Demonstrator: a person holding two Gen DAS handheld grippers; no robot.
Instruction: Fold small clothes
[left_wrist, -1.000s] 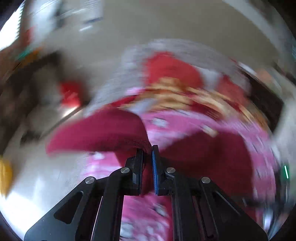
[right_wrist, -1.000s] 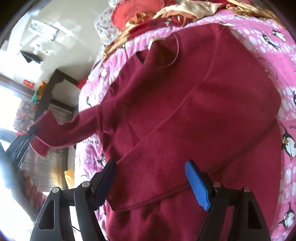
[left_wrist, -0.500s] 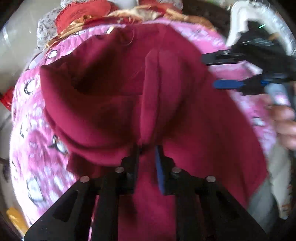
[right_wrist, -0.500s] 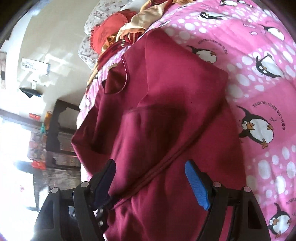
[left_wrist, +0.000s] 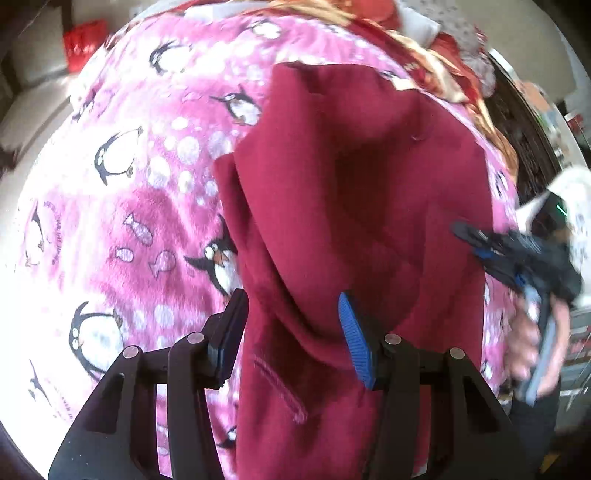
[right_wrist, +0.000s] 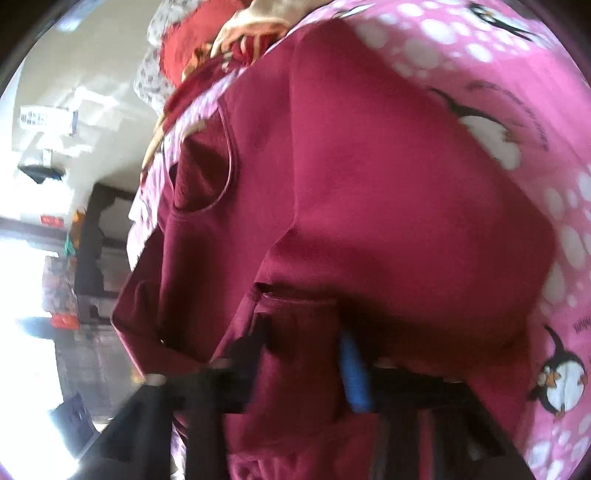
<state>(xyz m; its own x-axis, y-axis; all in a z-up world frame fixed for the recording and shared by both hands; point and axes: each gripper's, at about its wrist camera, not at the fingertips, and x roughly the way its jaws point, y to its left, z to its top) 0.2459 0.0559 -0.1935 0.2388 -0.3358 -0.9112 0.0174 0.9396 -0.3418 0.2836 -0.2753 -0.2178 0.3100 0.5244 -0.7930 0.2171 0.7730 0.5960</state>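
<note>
Folding is mid-step: maroon top lies on the pink penguin blanket, its left side doubled over the body, sleeve cuff lying on top of the fold nearest the left gripper. Left gripper's jaws are opening, straddling the folded edge with cloth between but neither pad pressing — reads as letting go after laying the sleeve across. Right gripper, at the top's opposite edge, is closing; a flap of maroon cloth sits between its fingers, though blur hides whether the pads bite yet. Likely going for the other side to bring it over. In the left view the right gripper shows beside the top, a person's hand on its handle.

Surface: fleece blanket, soft, so the cloth will drag rather than slide. Beyond the top's neckline, a heap of red and gold cloth. Past the blanket edge left of the top: pale wall, dark furniture, bright window glare.
</note>
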